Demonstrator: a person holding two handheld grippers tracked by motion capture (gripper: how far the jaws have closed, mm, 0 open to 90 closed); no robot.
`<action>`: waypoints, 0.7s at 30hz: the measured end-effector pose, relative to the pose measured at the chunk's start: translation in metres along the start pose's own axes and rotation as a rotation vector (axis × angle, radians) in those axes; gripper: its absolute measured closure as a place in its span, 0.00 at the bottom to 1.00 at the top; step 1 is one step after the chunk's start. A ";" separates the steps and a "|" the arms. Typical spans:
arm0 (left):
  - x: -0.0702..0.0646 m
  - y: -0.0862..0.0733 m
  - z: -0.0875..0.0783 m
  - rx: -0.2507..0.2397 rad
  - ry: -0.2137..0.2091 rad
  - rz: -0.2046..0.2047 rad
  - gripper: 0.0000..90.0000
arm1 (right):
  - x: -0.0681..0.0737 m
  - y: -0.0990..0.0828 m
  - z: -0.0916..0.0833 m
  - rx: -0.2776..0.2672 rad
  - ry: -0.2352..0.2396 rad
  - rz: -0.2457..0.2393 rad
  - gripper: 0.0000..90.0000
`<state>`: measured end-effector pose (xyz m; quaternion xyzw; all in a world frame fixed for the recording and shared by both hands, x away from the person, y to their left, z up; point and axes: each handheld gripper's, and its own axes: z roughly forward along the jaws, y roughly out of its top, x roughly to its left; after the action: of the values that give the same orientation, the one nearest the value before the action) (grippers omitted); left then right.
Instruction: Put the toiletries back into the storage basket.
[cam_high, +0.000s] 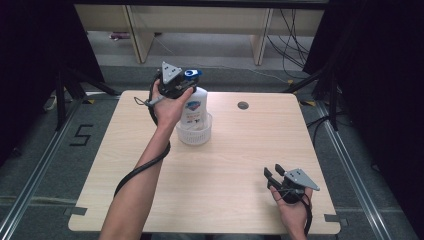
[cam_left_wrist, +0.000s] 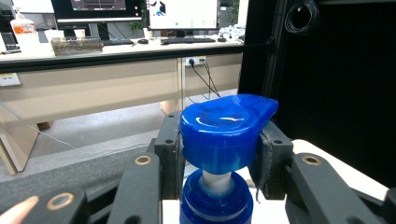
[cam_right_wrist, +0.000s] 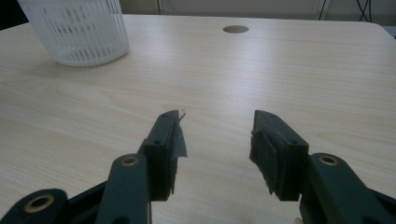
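Blue pump head (cam_left_wrist: 227, 130) sits between my left gripper (cam_left_wrist: 219, 158) fingers (cam_left_wrist: 169, 149), pads pressed against both its sides, so that one is clamped on the pump. Pump belongs to a white soap bottle (cam_high: 197, 107) with a blue-red label, standing upright in a white ribbed plastic basket (cam_high: 194, 133) on the far-left part of the light wood desk (cam_high: 220, 175). Left hand (cam_high: 167, 105) wraps the gripper body from the side, cable trailing down along the forearm. Right gripper (cam_right_wrist: 217, 140) hovers low over the near-right corner of the desk, well apart from the bottle, fingers (cam_right_wrist: 164, 144) spread wide with nothing but bare wood between them. Right gripper view has the basket at top left and the round cable hole (cam_right_wrist: 236, 29) at the far edge.
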<state>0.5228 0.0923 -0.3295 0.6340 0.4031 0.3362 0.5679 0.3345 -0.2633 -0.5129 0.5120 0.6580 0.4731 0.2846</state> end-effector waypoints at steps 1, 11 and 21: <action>0.000 -0.001 0.001 0.000 -0.001 -0.002 0.66 | 0.000 0.000 0.000 0.000 0.000 0.004 0.58; 0.000 -0.011 0.006 0.020 -0.001 -0.003 0.66 | -0.001 0.000 0.000 -0.003 -0.001 -0.014 0.58; -0.001 -0.014 0.007 0.015 -0.002 0.006 0.66 | -0.003 0.000 0.001 -0.023 -0.008 -0.067 0.58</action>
<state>0.5270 0.0888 -0.3447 0.6397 0.4031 0.3340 0.5628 0.3366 -0.2660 -0.5133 0.4884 0.6682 0.4689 0.3085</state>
